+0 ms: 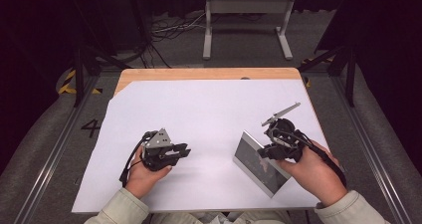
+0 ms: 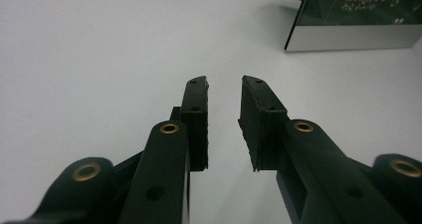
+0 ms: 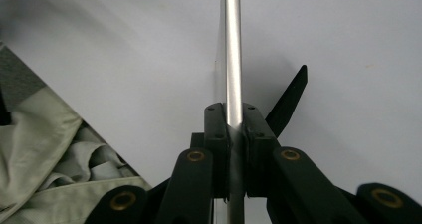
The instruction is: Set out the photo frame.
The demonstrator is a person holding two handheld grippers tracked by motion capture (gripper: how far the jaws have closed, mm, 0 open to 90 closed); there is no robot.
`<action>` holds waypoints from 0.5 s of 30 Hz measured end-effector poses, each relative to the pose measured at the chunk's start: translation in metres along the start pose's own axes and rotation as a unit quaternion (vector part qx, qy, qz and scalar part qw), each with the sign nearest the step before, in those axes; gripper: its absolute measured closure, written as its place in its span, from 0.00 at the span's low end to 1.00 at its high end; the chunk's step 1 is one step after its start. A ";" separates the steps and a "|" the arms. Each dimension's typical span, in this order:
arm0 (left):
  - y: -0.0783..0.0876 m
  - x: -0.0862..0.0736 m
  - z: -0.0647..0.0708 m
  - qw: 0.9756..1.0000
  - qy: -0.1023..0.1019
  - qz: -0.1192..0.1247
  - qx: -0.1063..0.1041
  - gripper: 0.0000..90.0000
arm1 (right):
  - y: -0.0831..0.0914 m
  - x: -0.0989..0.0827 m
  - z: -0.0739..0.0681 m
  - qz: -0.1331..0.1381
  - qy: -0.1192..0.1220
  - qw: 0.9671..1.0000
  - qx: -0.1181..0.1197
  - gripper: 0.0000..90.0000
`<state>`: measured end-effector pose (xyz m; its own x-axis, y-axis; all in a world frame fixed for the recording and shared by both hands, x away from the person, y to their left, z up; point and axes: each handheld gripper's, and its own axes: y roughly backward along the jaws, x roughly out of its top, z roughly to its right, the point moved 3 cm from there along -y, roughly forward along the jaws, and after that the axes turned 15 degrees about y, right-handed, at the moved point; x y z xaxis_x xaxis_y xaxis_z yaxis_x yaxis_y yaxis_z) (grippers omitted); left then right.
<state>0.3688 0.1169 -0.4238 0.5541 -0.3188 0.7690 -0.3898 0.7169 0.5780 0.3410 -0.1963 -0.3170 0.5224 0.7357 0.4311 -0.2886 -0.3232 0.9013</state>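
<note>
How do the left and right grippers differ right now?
The left gripper has a gap between its pads with nothing in it; the right gripper is clamped on the edge of the silver frame.
The left gripper sits apart from the frame, over bare white sheet; the right gripper is at the frame's upper edge, and the frame stands tilted on the sheet.
Both are black, two-jawed and hand-held.

Wooden table (image 1: 199, 73), mostly covered by a white sheet (image 1: 199, 114); on the sheet, a silver-edged frame (image 1: 259, 164), apparently standing tilted on its edge.
</note>
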 end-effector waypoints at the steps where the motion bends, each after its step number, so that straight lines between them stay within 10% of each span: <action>1: 0.000 0.000 0.000 1.000 0.000 0.000 0.000 0.82 | 0.002 0.001 0.001 0.000 0.003 1.000 -0.011 0.93; 15: 0.002 -0.001 -0.001 1.000 0.005 0.002 0.004 0.82 | 0.023 0.016 0.015 0.032 0.029 0.999 0.000 0.93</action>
<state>0.3680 0.1197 -0.4241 0.5600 -0.3095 0.7685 -0.3980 0.7131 0.5772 0.3548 -0.2011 -0.2890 0.4557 0.7467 0.4845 -0.3206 -0.3701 0.8719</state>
